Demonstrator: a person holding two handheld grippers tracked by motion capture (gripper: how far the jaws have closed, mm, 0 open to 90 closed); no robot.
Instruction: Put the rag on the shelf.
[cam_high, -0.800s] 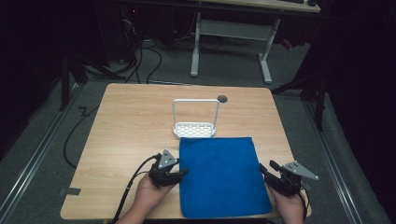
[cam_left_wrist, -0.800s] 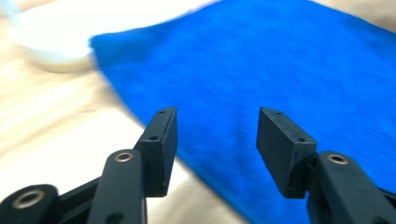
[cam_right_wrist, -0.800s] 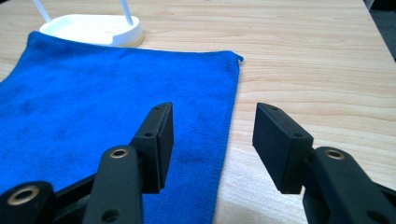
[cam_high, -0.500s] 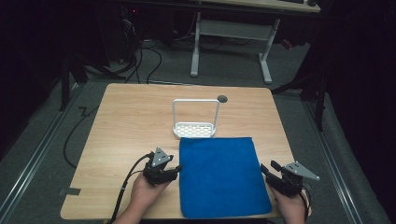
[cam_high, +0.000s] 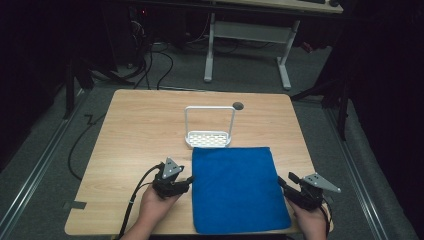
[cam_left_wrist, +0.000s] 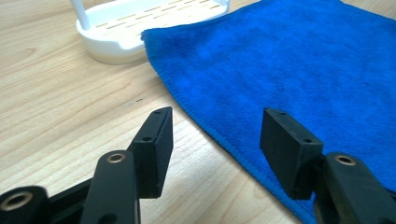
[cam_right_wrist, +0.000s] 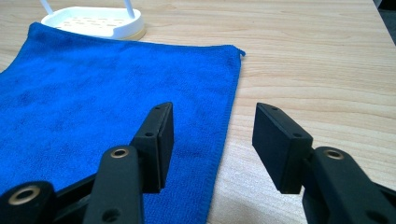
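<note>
Counter (cam_high: 135, 130): light wood top, with a small round dark hole (cam_high: 238, 105) near its far edge.

Blue cloth (cam_high: 236, 187): lies flat and spread on the near half of the counter, right of centre, its near edge reaching the counter's near edge. Far right corner shows a small tuft in the right gripper view.

White rack (cam_high: 209, 135): a slotted white tray with an upright hoop handle, standing at mid-counter. Its near rim meets the cloth's far edge; whether the cloth overlaps it cannot be told.

Left tool (cam_high: 187, 180): held in the person's left hand (cam_high: 159, 205), just beside the cloth's left edge, low over the wood. Jaws spread wide, nothing between them; in the left gripper view the cloth's hem runs across the gap.

Right tool (cam_high: 284, 181): held in the right hand (cam_high: 311, 220) at the cloth's right edge. Jaws spread, holding nothing; the left one over the cloth, the right one over bare wood.

Black cable (cam_high: 136, 192): trails from the left tool toward the near edge.
</note>
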